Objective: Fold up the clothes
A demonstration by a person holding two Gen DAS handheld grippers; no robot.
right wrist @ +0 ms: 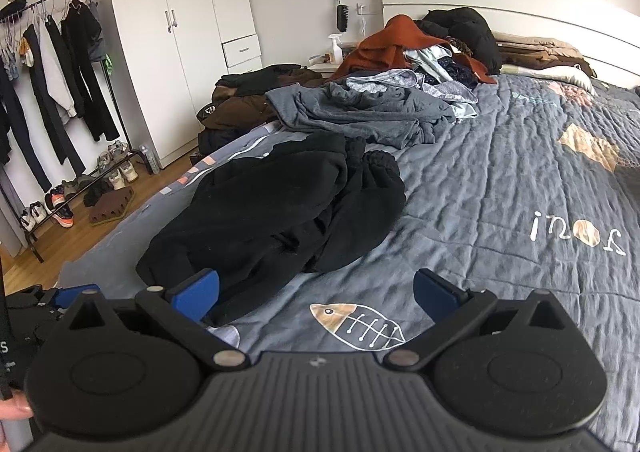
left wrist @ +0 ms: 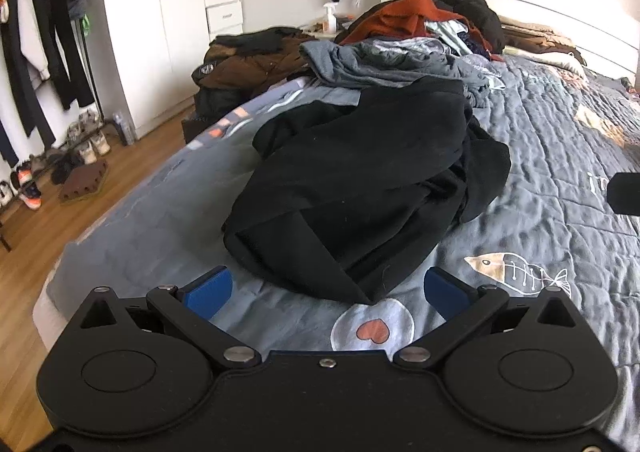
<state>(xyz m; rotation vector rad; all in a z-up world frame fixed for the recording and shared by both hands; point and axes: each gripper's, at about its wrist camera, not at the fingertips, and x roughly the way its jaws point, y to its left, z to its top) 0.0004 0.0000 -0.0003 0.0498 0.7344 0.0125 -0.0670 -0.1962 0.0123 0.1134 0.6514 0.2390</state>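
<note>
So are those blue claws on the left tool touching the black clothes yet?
Apart. The left wrist view shows the left gripper wide open, bedspread visible between each blue finger and the black garment.

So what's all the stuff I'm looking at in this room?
black garment: one, black, crumpled on the near part of the bed
grey garment: one, grey, spread behind the black one
clothes pile: one heap, rust, black and pale, by the headboard
bedspread: one, grey-blue with fish prints, covering the bed
brown jacket: one, brown, beside the bed's far edge
wardrobe: one, white, against the wall
clothes rail: one, hung with dark clothes, shoes beneath
spray bottle: one, white, on the nightstand
left tool: open, blue pads, nothing held
right tool: open, blue pads, nothing held
</note>
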